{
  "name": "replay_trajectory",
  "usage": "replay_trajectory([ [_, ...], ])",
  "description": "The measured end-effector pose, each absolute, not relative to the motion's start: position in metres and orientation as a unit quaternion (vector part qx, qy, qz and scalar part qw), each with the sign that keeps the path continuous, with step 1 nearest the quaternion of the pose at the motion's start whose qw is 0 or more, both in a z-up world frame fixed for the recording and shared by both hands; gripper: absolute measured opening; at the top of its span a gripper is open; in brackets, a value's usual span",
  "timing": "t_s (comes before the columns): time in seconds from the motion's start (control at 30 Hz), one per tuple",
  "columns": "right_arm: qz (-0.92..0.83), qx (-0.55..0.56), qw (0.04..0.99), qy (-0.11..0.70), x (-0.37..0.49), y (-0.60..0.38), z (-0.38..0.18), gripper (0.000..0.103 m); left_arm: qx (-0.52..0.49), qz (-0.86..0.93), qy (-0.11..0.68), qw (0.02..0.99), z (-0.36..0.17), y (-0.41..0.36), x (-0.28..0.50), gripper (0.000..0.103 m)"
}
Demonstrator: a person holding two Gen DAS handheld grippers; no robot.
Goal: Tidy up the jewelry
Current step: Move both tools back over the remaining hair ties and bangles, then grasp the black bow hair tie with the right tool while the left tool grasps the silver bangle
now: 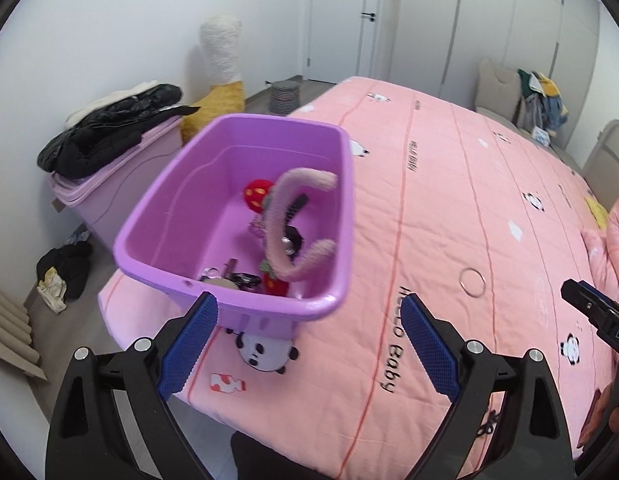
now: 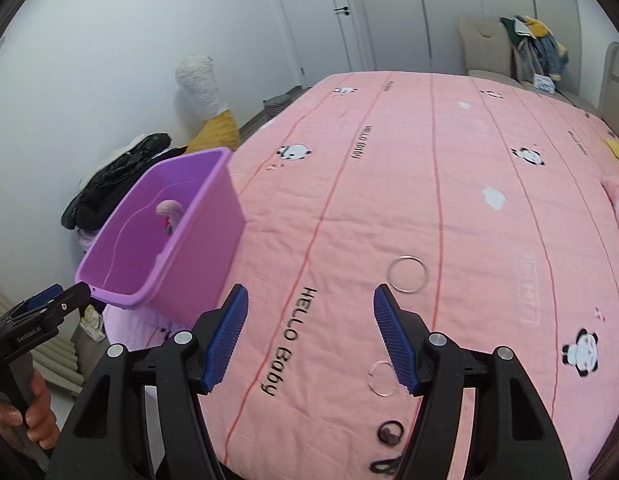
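Observation:
A purple bin [image 1: 157,216] stands on the near left corner of the pink bed [image 1: 449,200]. It holds a fuzzy pink headband [image 1: 281,216], red pieces and several small dark items. My left gripper [image 1: 309,304] is open at the bin's near rim, its left fingertip [image 1: 207,304] right against that rim. My right gripper [image 2: 311,292] is open over the quilt with nothing between its fingers. A thin silver bangle [image 2: 407,274] lies just beyond its right finger. A small clear ring [image 2: 383,378], a dark ring [image 2: 390,433] and a black piece [image 2: 383,464] lie nearer the bed's edge.
Left of the bed stands a pink storage box with a black jacket [image 1: 109,136] on it, with a white and yellow plush [image 1: 221,80] behind. Clothes [image 1: 63,272] lie on the floor. Folded pink bedding [image 1: 613,240] sits at the right. A hand [image 2: 33,412] holds the left gripper's handle.

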State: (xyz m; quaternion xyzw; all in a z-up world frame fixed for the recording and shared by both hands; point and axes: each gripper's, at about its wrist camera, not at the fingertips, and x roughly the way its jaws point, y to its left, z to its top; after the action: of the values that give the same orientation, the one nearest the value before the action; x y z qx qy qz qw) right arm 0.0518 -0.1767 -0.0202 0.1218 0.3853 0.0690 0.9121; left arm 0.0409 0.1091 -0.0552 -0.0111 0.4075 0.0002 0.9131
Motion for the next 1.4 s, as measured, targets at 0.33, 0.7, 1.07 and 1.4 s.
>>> replay_trajectory([
  [0.33, -0.017, 0.193, 0.881, 0.432, -0.026, -0.257, -0.087, 0.064, 0.031, -0.074, 0.445, 0.892, -0.107, 0.030, 0.032, 0.094],
  [0.7, -0.079, 0.269, 0.838, 0.469, -0.081, -0.265, -0.160, 0.064, 0.058, -0.117, 0.488, 0.863, -0.167, -0.020, 0.036, 0.094],
  [1.07, -0.080, 0.286, 0.813, 0.500, -0.076, -0.236, -0.205, 0.063, 0.087, -0.144, 0.506, 0.846, -0.216, -0.053, 0.059, 0.094],
  [1.4, -0.081, 0.278, 0.802, 0.522, -0.063, -0.222, -0.232, 0.063, 0.115, -0.169, 0.517, 0.831, -0.261, -0.095, 0.081, 0.094],
])
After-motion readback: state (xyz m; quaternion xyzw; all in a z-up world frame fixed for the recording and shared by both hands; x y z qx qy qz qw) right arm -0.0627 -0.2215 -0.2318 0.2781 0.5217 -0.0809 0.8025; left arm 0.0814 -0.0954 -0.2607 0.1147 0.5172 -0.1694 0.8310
